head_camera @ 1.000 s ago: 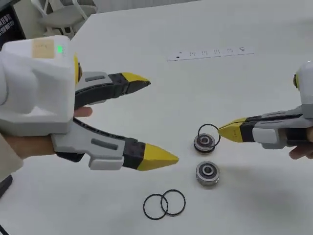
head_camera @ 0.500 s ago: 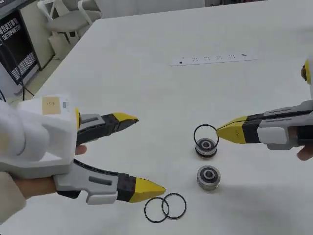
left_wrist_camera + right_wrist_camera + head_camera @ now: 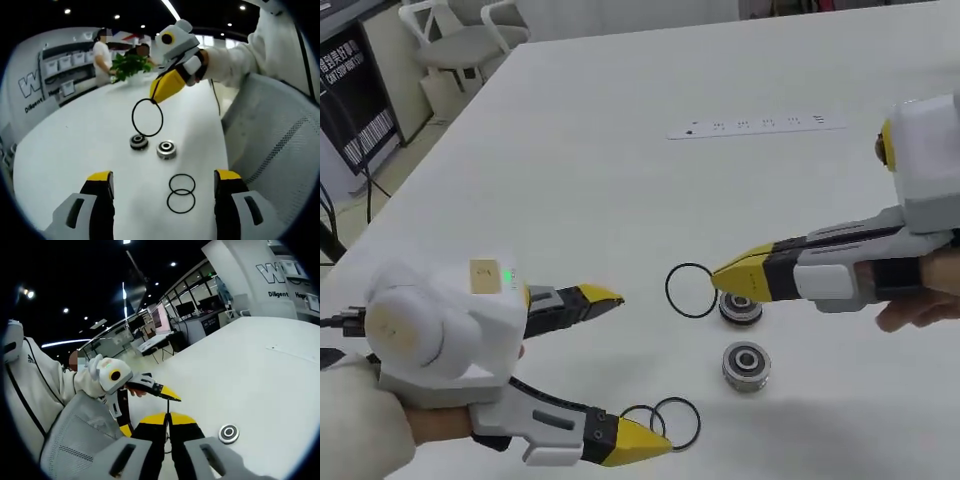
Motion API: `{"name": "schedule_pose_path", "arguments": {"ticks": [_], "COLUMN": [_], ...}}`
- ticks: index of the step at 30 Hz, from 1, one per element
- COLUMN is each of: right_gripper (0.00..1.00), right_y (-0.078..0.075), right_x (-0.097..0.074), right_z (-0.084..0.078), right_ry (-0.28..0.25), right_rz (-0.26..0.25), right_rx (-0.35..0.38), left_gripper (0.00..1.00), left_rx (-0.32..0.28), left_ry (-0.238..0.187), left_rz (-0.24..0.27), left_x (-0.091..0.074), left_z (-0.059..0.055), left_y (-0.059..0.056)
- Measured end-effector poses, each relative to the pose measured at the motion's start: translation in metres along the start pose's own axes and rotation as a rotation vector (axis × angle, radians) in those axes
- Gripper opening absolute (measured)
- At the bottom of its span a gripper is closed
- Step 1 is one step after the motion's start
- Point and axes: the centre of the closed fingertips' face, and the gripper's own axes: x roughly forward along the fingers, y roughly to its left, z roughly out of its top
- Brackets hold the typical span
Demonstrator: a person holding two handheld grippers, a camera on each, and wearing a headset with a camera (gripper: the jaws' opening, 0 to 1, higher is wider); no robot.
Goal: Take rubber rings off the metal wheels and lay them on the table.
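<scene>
Rubber ring (image 3: 667,290) now hangs clear of its wheel (image 3: 740,308), pinched by right gripper (image 3: 717,272); left gripper (image 3: 642,371) gapes.

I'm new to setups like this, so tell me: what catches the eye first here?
The right gripper, jaws shut, dangles a thin black ring beside two metal wheels on the white table. Nearer, two more rings lie flat by the open left gripper.

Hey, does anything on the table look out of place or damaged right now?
Nothing stands out. The right hand-held gripper pinches one rubber ring clear of the table, two rings lie overlapping on it, and both metal wheels sit flat.
</scene>
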Motion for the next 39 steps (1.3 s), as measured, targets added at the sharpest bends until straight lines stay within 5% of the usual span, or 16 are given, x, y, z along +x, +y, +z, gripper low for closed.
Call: {"name": "schedule_pose_path", "arguments": {"ticks": [14, 29, 39], "right_gripper": [0.00, 0.00, 0.00], "right_y": [0.024, 0.017, 0.001], "right_x": [0.029, 0.039, 0.038], "right_z": [-0.039, -0.081, -0.102], "right_ry": [0.120, 0.209, 0.262], "right_rz": [0.056, 0.053, 0.001], "right_rx": [-0.046, 0.016, 0.023], "left_gripper": [0.82, 0.82, 0.81], "left_rx": [0.003, 0.021, 0.021], "left_ry": [0.011, 0.014, 0.015], "left_rz": [-0.038, -0.053, -0.056], "left_x": [0.014, 0.016, 0.018], "left_z": [-0.006, -0.007, -0.007], "left_y": [-0.011, -0.016, -0.018]}}
